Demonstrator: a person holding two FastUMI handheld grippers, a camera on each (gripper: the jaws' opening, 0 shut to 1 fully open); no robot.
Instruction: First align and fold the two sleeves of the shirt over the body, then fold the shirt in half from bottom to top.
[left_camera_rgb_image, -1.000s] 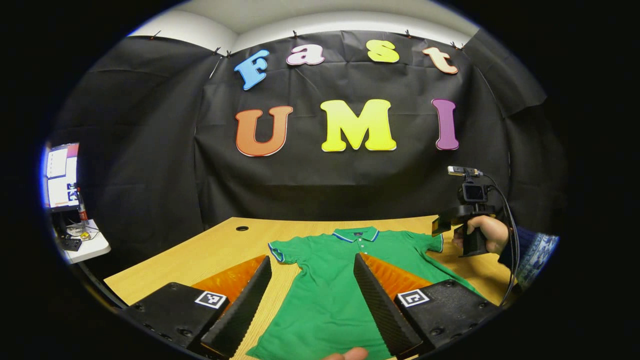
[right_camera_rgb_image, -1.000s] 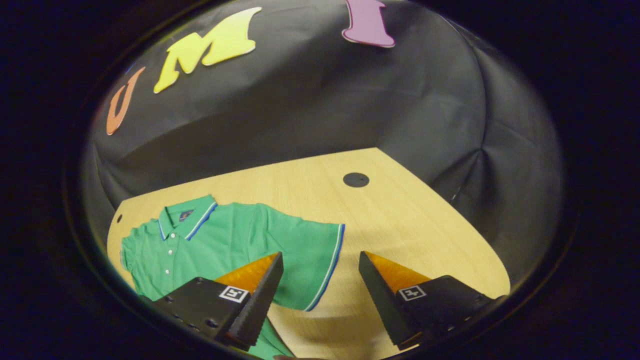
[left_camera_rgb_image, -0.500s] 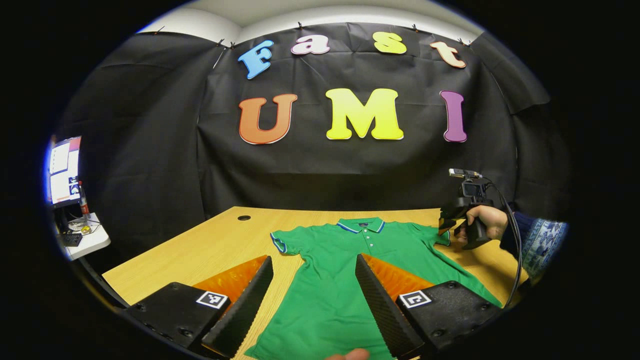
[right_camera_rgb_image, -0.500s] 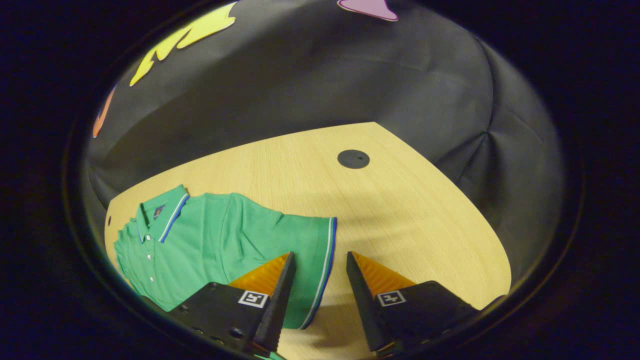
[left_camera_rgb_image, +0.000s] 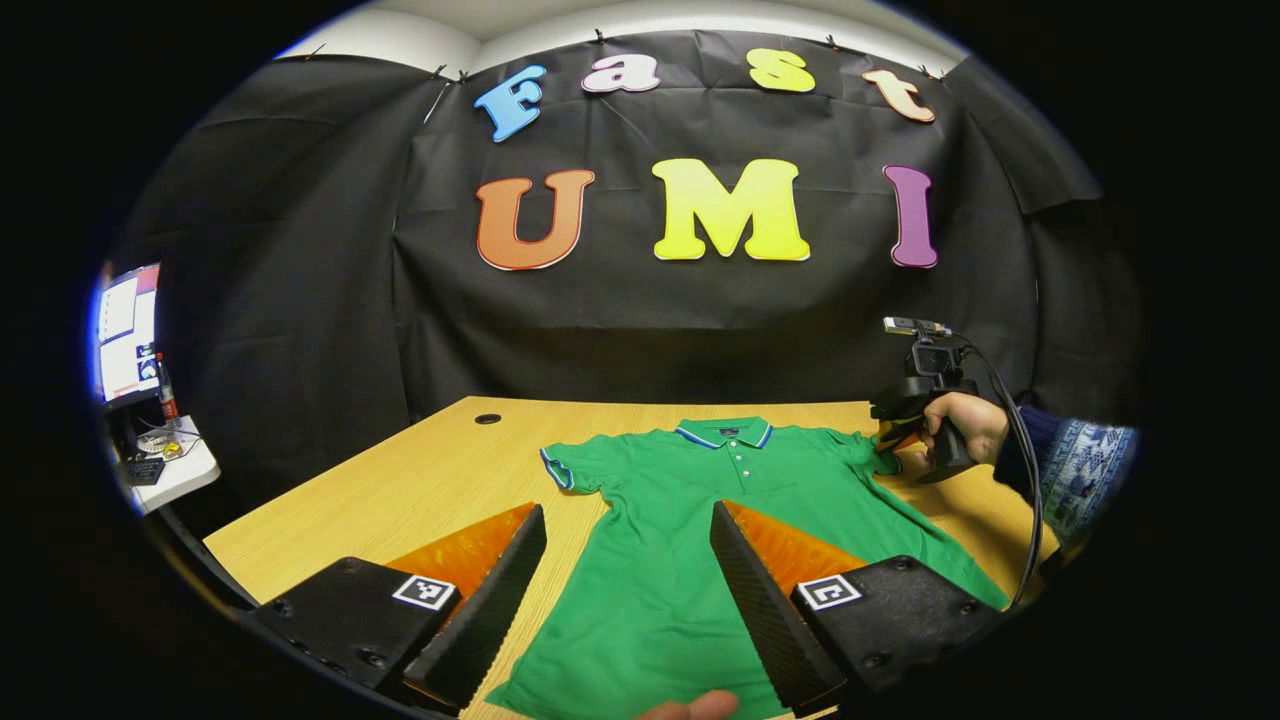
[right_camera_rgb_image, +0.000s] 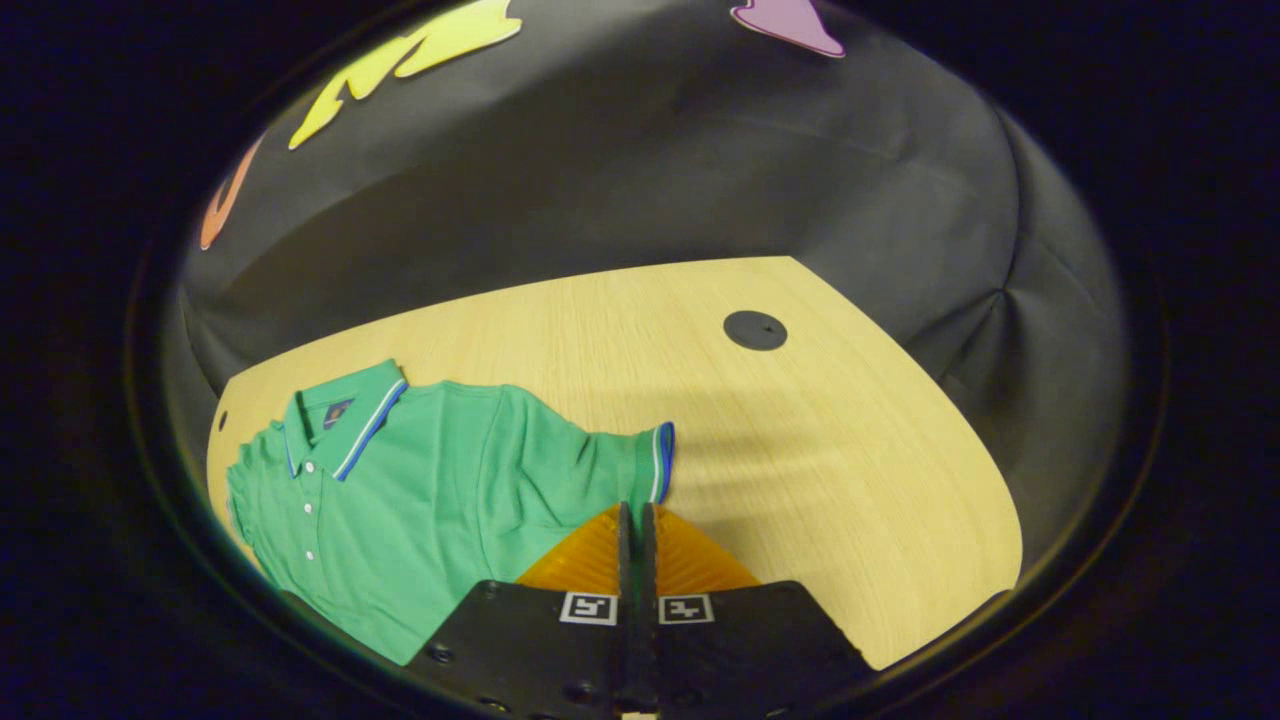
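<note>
While the green shirt (left_camera_rgb_image: 700, 540) lies flat on the table (left_camera_rgb_image: 400, 500), centre frame, the left gripper (left_camera_rgb_image: 625, 580) hangs above its body, fingers apart. Right gripper (right_camera_rgb_image: 634, 525), lower centre, is clamped on the sleeve (right_camera_rgb_image: 640, 465).

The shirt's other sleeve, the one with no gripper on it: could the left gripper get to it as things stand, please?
Probably yes: the left gripper is open above the shirt, and that sleeve lies flat on the table with nothing between.
</note>
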